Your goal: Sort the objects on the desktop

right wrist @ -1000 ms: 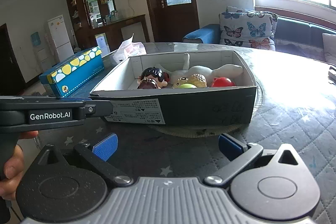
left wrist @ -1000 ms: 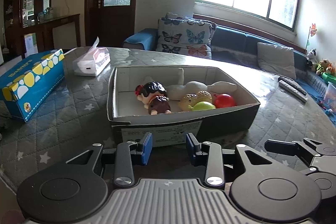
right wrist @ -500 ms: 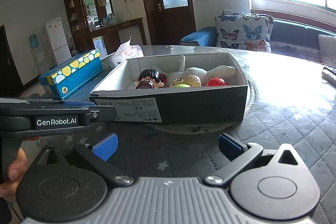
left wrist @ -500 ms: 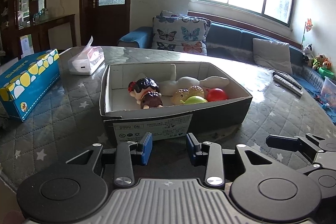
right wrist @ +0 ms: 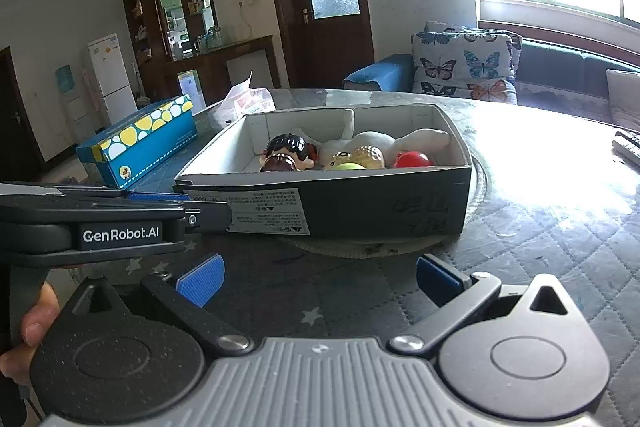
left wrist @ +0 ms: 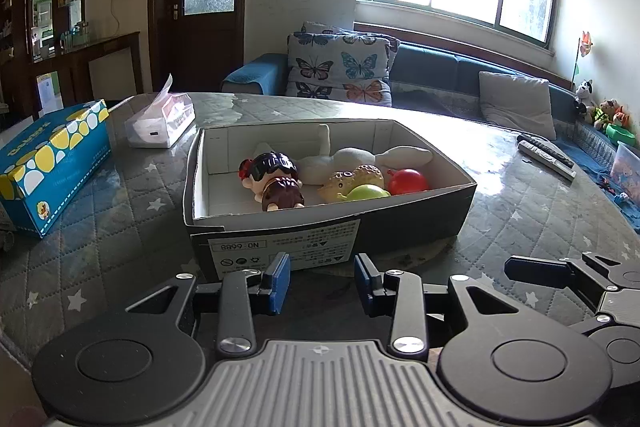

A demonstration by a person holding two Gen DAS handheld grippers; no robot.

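Two grippers face your cardboard box (left wrist: 416,223) at 12 o'clock on the quilted table (left wrist: 120,227). Left gripper (left wrist: 321,281): ribbed blue pads narrowly parted, empty. Right gripper (right wrist: 318,277): spread wide, empty. Only your left view shows the remotes (left wrist: 546,155) at 2 o'clock.

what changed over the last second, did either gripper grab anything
Nothing was grabbed. Both grippers backed away from the box a little, so it sits slightly farther off in both views. The left gripper kept its narrow gap and the right gripper stayed wide open, both empty. The doll, red ball and other toys lie in the box as before.
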